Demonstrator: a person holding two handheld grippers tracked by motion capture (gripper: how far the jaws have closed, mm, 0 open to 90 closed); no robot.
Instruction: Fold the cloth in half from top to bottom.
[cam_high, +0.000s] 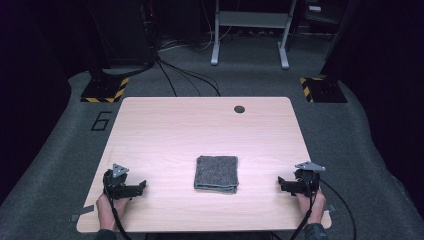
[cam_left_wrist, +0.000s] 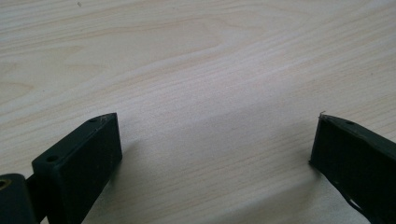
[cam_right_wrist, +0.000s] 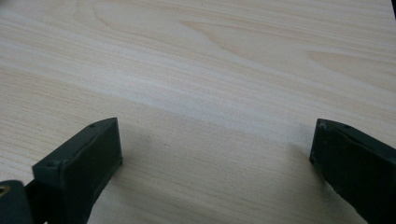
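A dark grey folded cloth (cam_high: 216, 173) lies flat on the light wooden table (cam_high: 200, 125), a little nearer the front edge than the middle. My left gripper (cam_high: 142, 185) rests low at the front left, well to the left of the cloth. In the left gripper view its jaws stand wide apart over bare wood, left gripper (cam_left_wrist: 217, 135) with nothing between them. At the front right sits my right gripper (cam_high: 280, 182), equally far from the cloth. Its own view shows the right gripper (cam_right_wrist: 217, 137) open over bare wood.
A small dark round hole (cam_high: 239, 109) marks the table near its far edge. Beyond the table are grey carpet, cables (cam_high: 185, 75), two yellow-and-black striped stand bases (cam_high: 105, 90) and a white frame's legs (cam_high: 250, 35). A taped "6" (cam_high: 101, 120) is on the floor at left.
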